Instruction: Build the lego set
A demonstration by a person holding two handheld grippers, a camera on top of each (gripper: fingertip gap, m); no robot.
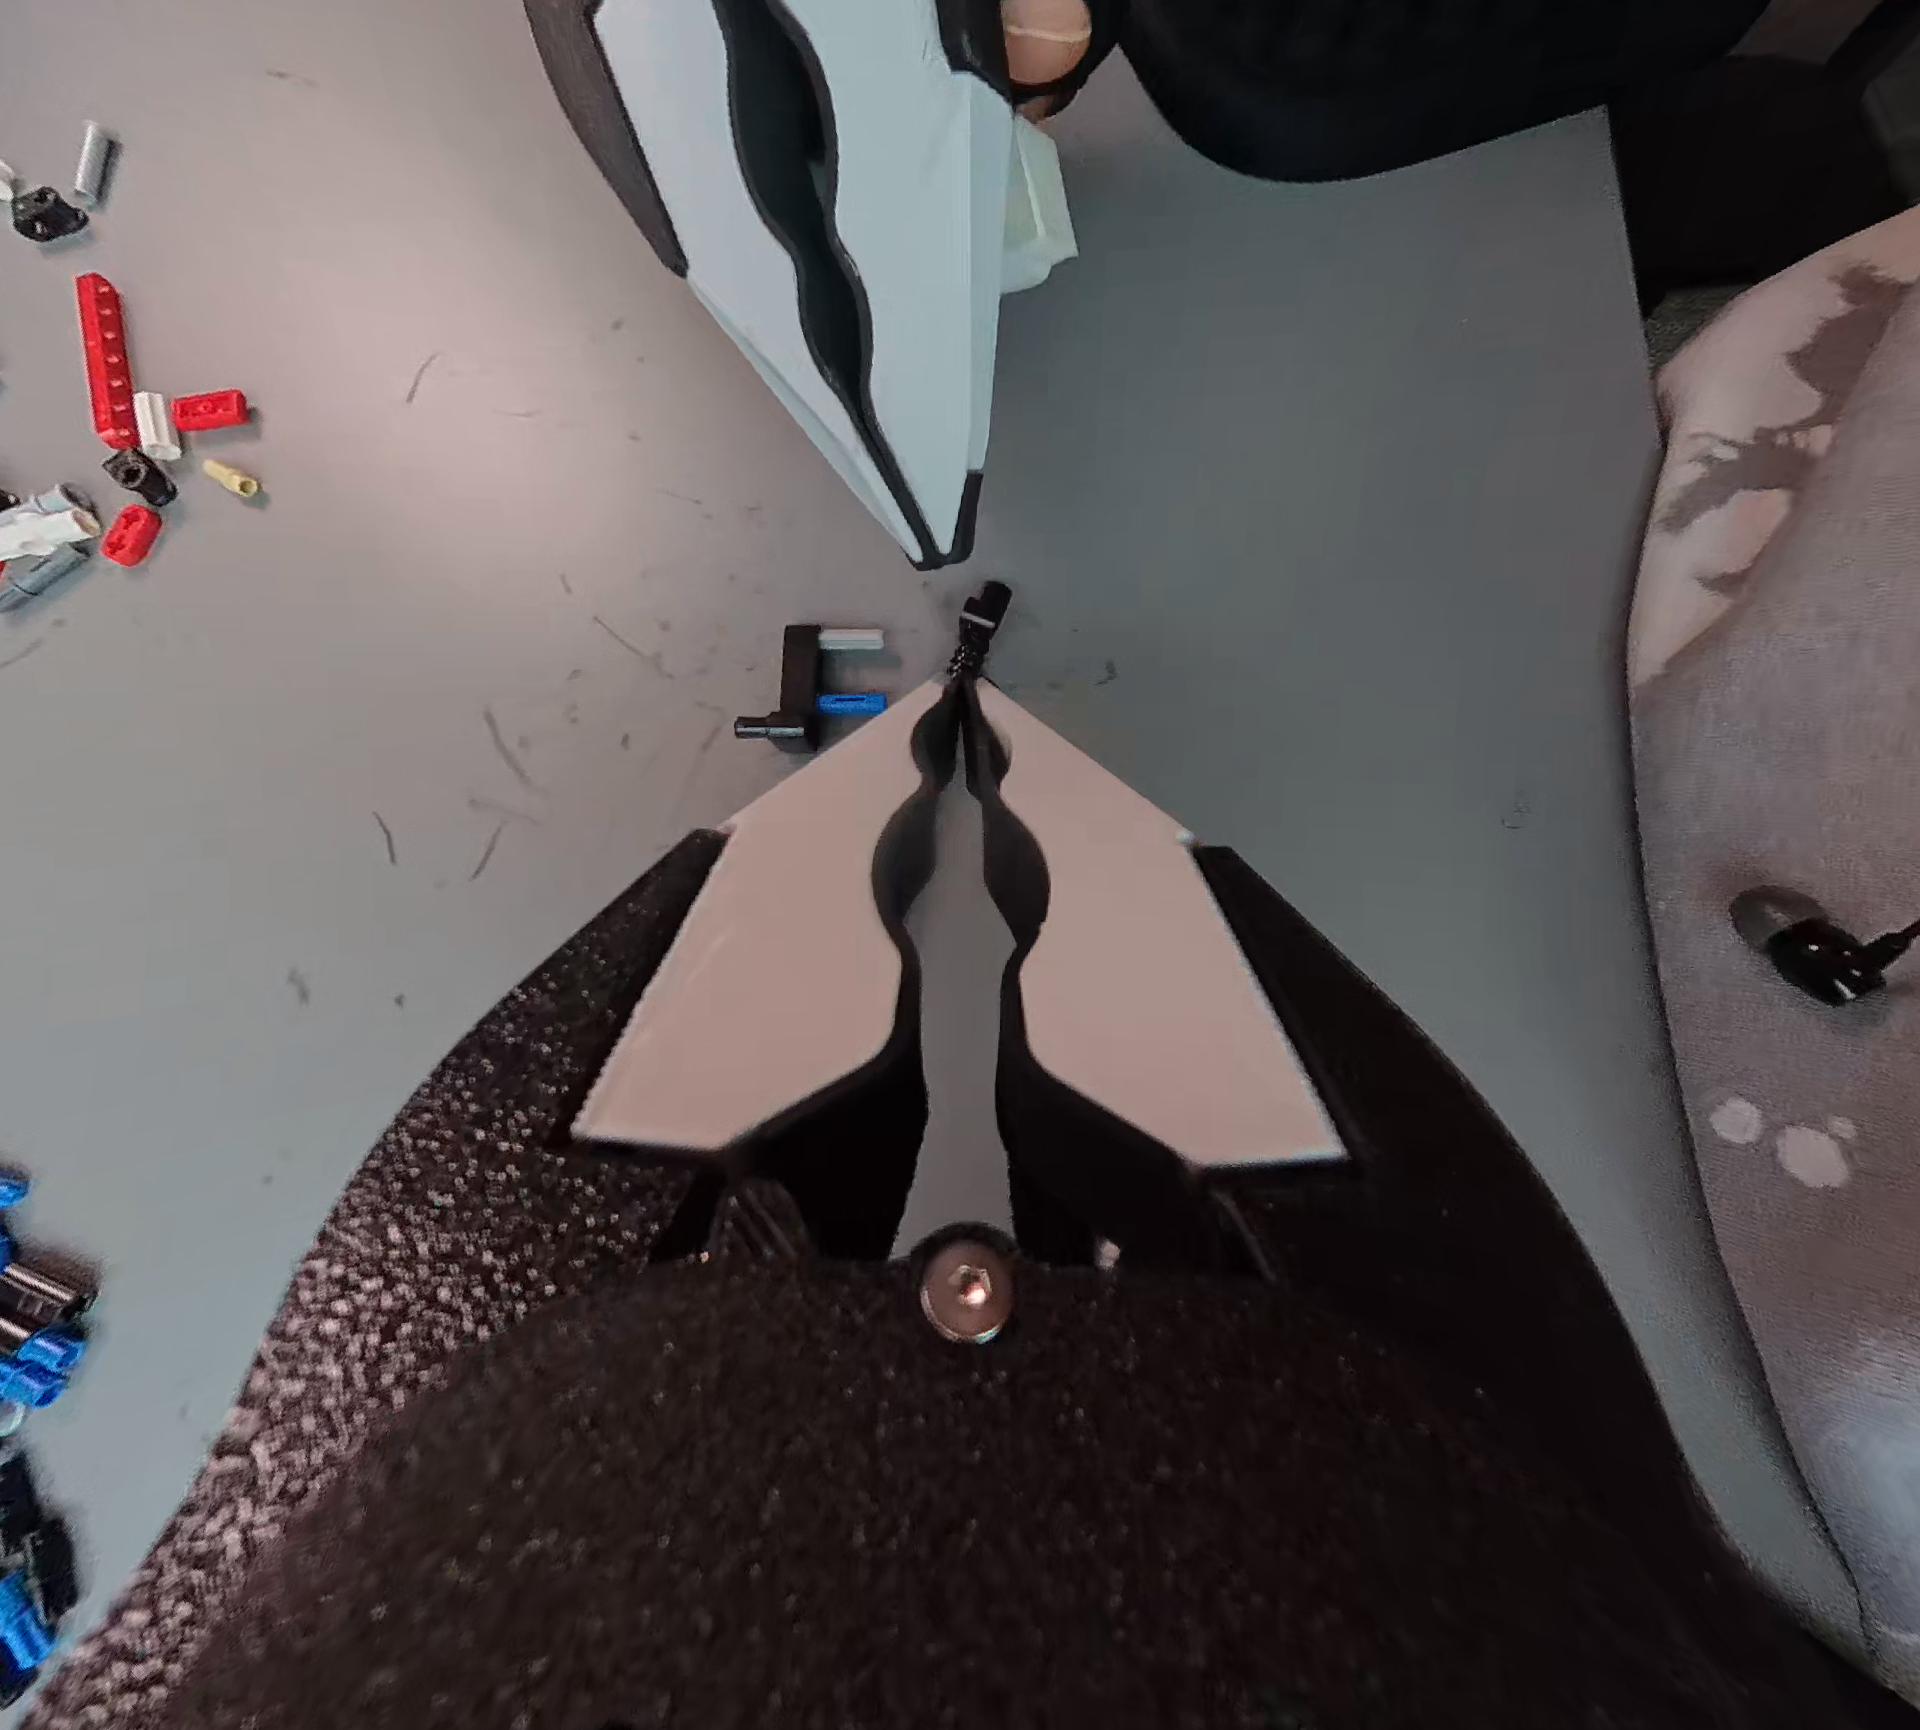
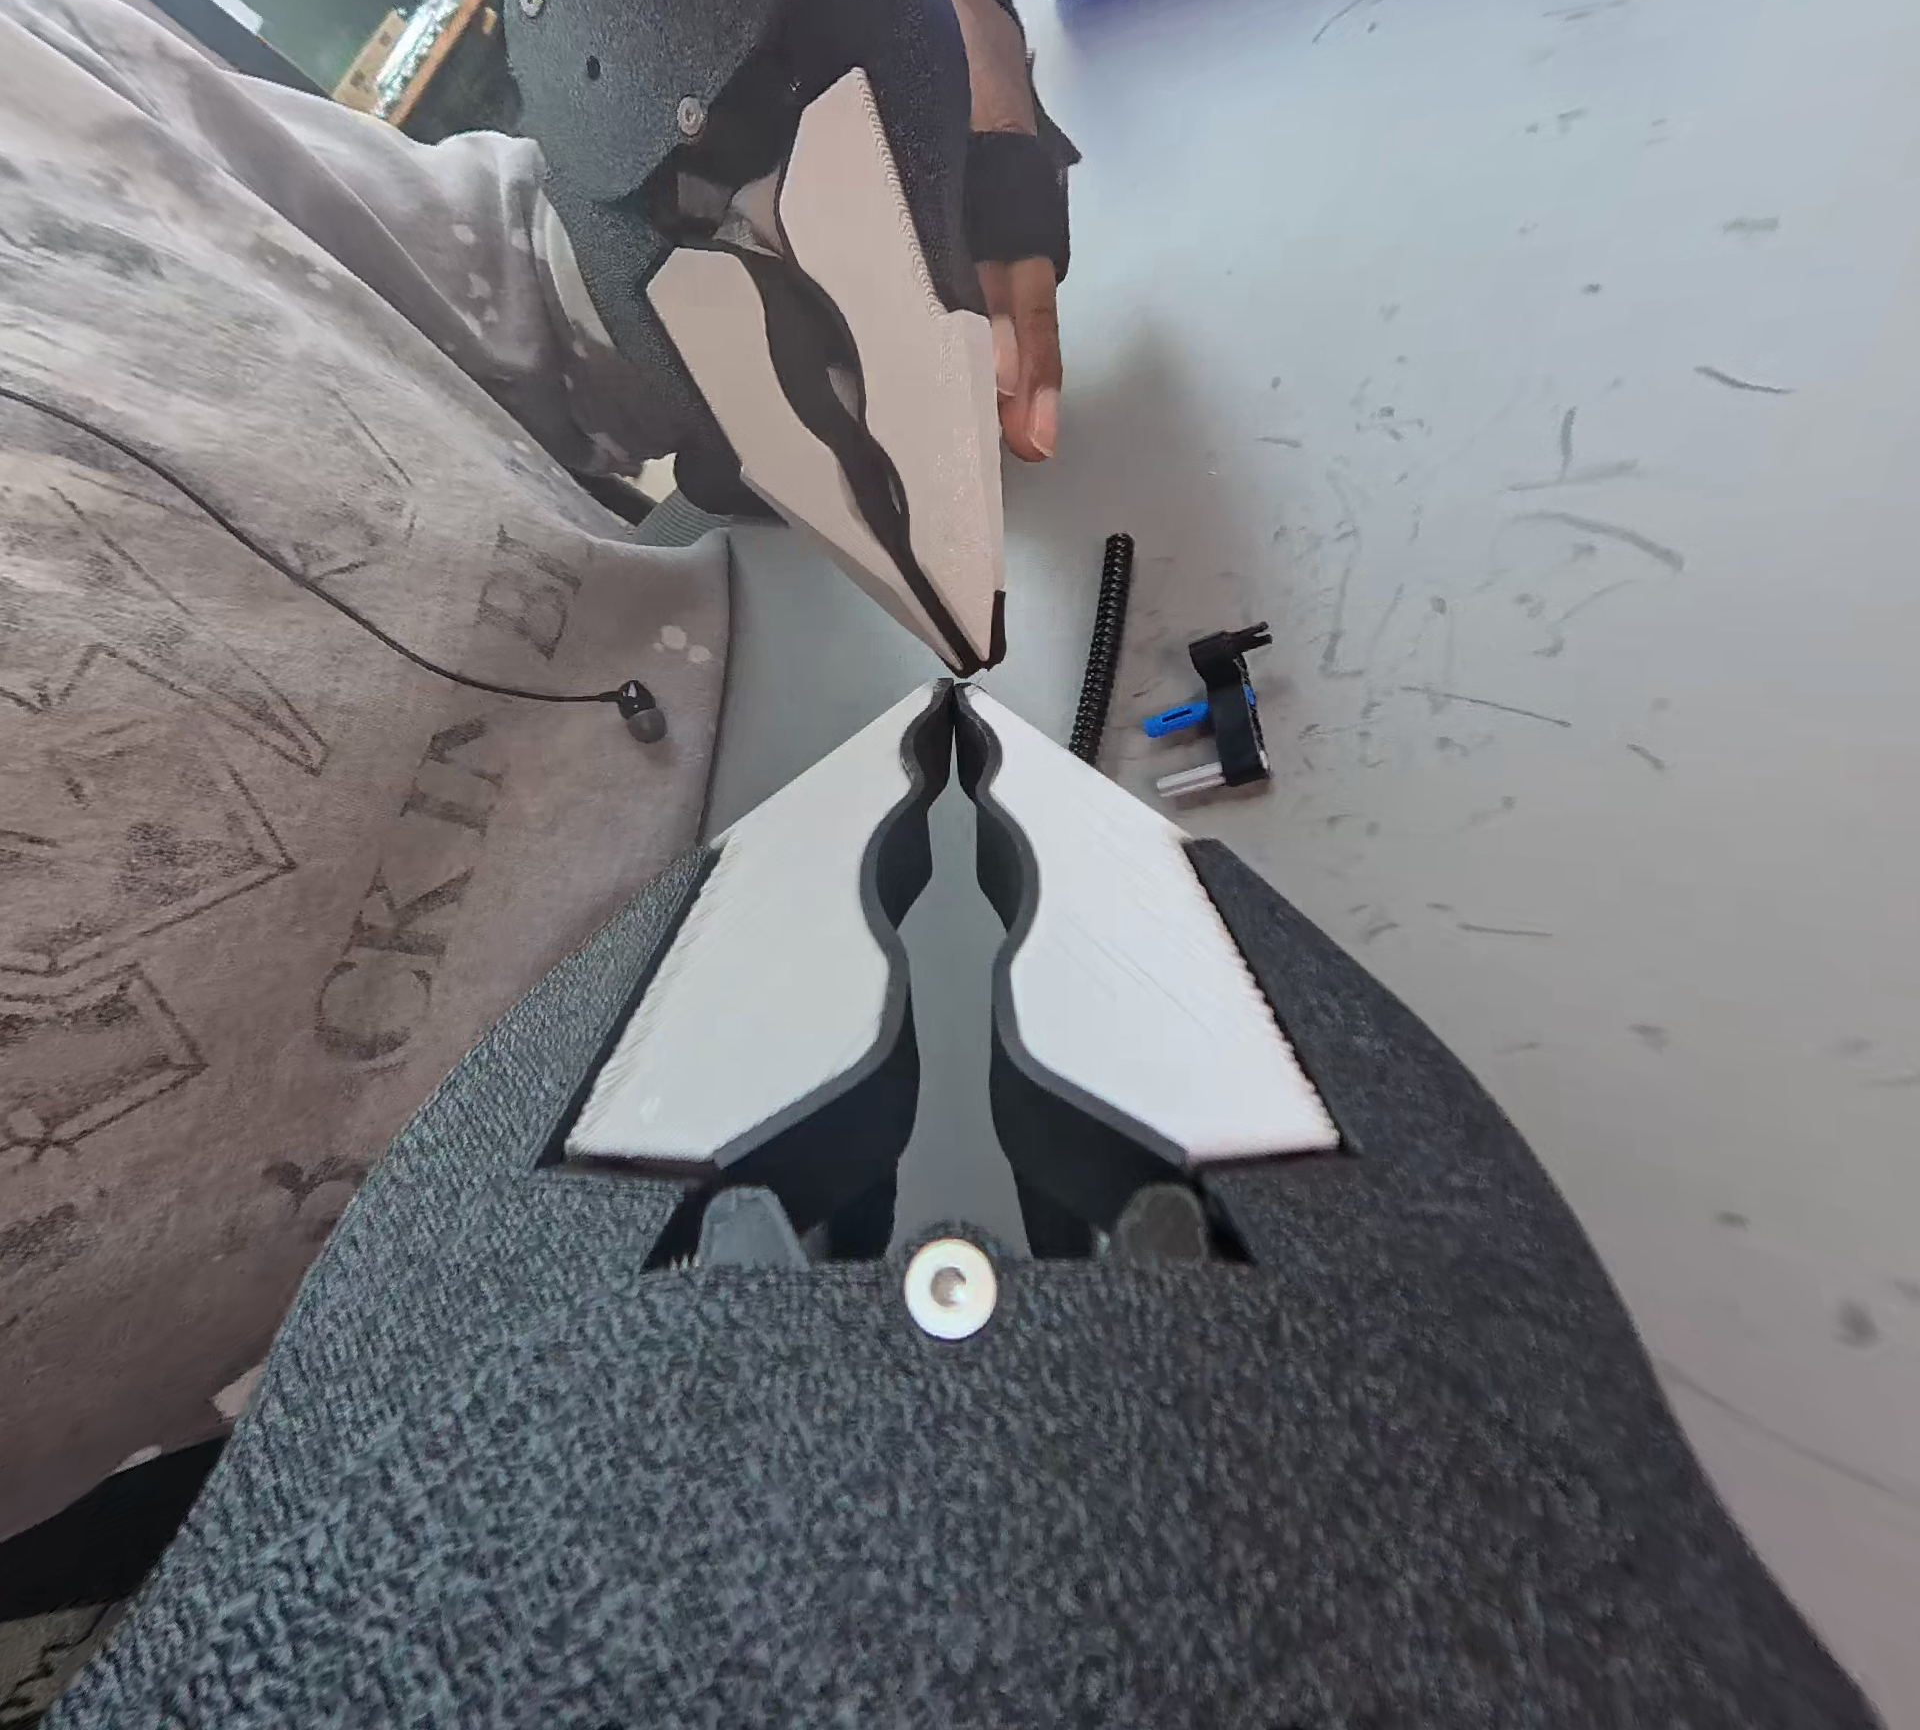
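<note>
The lego piece (image 1: pixel 831 683), black with a blue peg and a grey peg, lay on the grey table (image 1: pixel 416 849) just beside the left gripper (image 1: pixel 961 693). That gripper pinched a thin black ridged rod (image 1: pixel 977 631). The right gripper (image 2: pixel 954 693) was squeezed closed, tip to tip with the left one; I could not tell if it held anything.

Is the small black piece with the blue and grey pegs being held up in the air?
No, the small black piece with blue and grey pegs lies on the grey table.
</note>
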